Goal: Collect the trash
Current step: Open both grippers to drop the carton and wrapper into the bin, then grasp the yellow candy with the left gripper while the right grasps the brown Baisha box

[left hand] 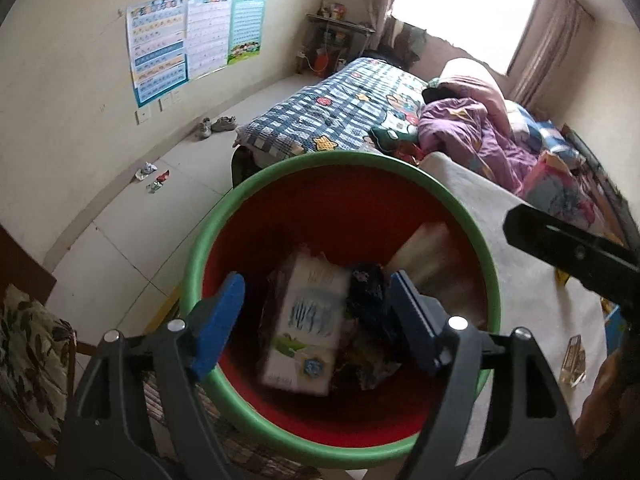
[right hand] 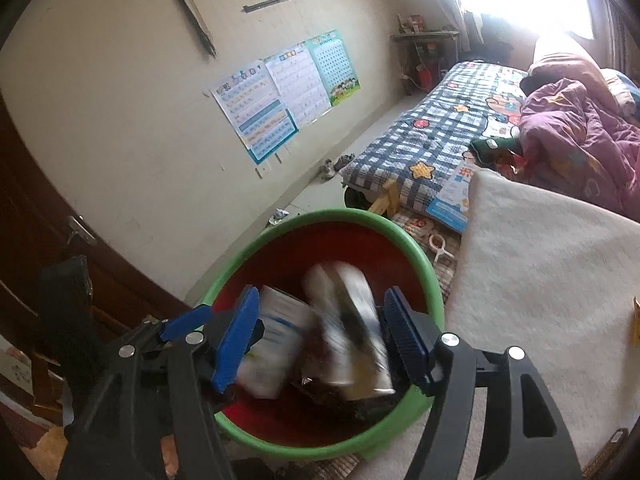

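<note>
Inside red bin (left hand: 340,200), carton (left hand: 300,320) lengthwise, tilted.

Tiled floor (left hand: 120,240) ahead-left of the left gripper (left hand: 316,320), wrappers (left hand: 154,178) and shoes (left hand: 218,125) lying far ahead on it by the wall, bin (left hand: 200,248) directly below

left wrist: close above bin (left hand: 200,248), looks steeply down into it, past it to bed (left hand: 332,108) and window (left hand: 468,8) | right wrist: same, close, from bin's other side, tilted | shared: bin, bed, wall posters (left hand: 192,40), floor trash (left hand: 154,178)
</note>
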`<state>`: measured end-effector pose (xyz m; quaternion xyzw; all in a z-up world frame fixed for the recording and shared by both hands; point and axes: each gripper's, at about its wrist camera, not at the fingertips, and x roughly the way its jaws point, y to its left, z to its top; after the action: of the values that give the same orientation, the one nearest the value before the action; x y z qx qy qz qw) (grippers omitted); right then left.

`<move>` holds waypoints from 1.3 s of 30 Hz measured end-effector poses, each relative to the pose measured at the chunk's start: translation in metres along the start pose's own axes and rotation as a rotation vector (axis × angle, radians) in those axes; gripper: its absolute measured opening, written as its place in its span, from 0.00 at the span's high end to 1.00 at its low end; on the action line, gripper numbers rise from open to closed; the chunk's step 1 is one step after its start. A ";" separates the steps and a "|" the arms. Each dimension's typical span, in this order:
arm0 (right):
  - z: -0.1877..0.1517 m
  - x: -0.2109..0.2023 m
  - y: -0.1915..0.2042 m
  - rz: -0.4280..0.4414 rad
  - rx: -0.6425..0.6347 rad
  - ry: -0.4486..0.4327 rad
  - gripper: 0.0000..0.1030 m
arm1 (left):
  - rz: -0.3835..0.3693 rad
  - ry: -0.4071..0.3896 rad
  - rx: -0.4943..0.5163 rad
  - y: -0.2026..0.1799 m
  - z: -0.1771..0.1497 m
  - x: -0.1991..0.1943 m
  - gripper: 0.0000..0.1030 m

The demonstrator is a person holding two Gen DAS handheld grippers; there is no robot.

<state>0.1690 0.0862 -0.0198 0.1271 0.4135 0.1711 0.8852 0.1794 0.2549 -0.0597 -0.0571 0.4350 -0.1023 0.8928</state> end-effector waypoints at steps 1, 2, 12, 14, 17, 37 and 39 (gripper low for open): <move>0.000 -0.001 0.000 -0.003 0.000 -0.003 0.37 | 0.003 -0.001 -0.003 0.001 0.001 0.000 0.30; -0.002 -0.003 -0.001 -0.005 0.005 -0.004 0.35 | 0.008 -0.004 -0.004 0.001 0.001 -0.001 0.30; -0.054 -0.055 -0.068 -0.195 0.143 -0.031 0.24 | -0.011 -0.052 0.045 -0.019 0.005 -0.012 0.29; -0.080 -0.079 -0.101 -0.308 0.226 -0.047 0.24 | -0.023 -0.056 0.061 -0.028 0.004 -0.012 0.29; -0.113 -0.109 -0.141 -0.465 0.339 -0.060 0.24 | -0.047 -0.051 0.080 -0.041 0.004 -0.009 0.29; -0.162 -0.131 -0.211 -0.423 0.381 0.058 0.52 | -0.197 0.021 0.340 -0.204 -0.031 0.014 0.29; -0.161 -0.144 -0.218 -0.421 0.353 0.042 0.52 | -0.205 0.029 0.361 -0.221 -0.035 0.019 0.29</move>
<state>0.0010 -0.1571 -0.1016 0.1872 0.4724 -0.0888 0.8567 0.1342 0.0349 -0.0533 0.0614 0.4143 -0.2698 0.8671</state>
